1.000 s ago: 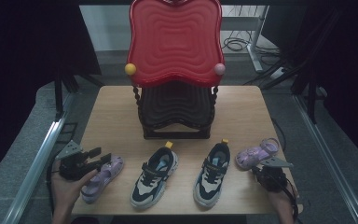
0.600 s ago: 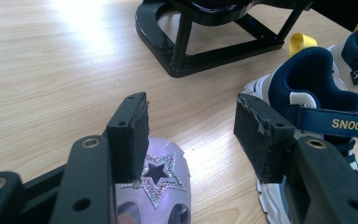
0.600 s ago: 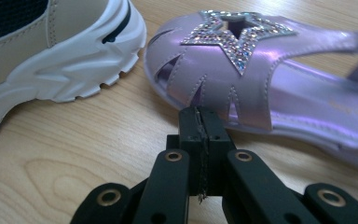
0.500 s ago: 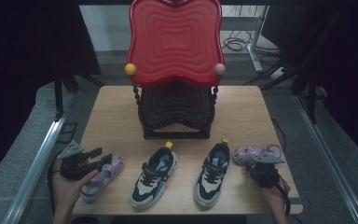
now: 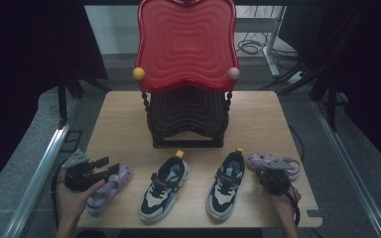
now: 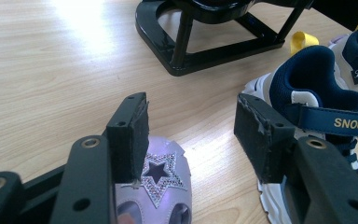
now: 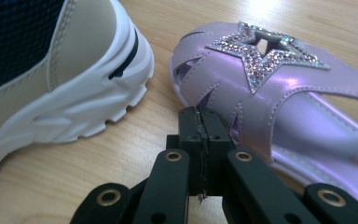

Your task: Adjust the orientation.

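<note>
- Bench (image 6: 51, 70): pale wood grain, smooth, slight sheen.
- Purple sandal (image 7: 284, 102): glossy, leather-like, with a glittery rhinestone star (image 7: 261, 53).
- Sneaker (image 6: 317, 93): navy mesh cloth.
- Left claw (image 6: 191, 135): matt black, rough pads.

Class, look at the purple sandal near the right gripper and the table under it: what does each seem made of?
Purple sandal: probably glossy synthetic leather, given its pearly sheen and cut slits, with a rhinestone star.
Table: wood or wood-look laminate; pale grain lines, smooth finish reflecting light.

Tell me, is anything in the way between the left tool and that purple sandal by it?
Nothing visible. The left tool stands open right over the toe of the purple sandal, one pad at the sandal's star. The sneaker sits off to the side, not between them.
</note>
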Demonstrator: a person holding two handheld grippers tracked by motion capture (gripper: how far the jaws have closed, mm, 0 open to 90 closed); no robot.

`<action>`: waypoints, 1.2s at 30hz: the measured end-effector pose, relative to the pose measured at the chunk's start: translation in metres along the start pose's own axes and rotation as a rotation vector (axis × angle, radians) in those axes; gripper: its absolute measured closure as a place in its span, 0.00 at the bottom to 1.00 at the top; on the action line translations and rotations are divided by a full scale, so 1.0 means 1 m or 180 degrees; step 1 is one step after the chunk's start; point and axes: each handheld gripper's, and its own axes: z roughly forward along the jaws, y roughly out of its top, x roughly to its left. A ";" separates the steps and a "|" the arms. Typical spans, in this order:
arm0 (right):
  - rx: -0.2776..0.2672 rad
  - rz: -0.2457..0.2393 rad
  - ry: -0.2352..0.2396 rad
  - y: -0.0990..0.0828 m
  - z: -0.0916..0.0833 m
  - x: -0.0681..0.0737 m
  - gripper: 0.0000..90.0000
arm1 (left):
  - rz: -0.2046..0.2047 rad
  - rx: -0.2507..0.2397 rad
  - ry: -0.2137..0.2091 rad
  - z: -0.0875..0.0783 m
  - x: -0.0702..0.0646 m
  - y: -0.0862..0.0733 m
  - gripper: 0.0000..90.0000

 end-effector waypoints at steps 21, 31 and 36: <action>-0.0044 0.0055 -0.0268 0.016 0.026 0.011 0.99 | 0.0015 0.0048 -0.0020 0.005 -0.003 -0.001 0.50; -0.0170 0.0075 -0.0226 0.020 0.020 0.016 0.99 | 0.0002 0.0046 -0.0061 0.004 -0.002 -0.001 0.50; -0.0451 0.0135 -0.0089 0.026 -0.004 0.013 0.98 | 0.0004 -0.0001 -0.0040 0.000 0.000 0.000 0.50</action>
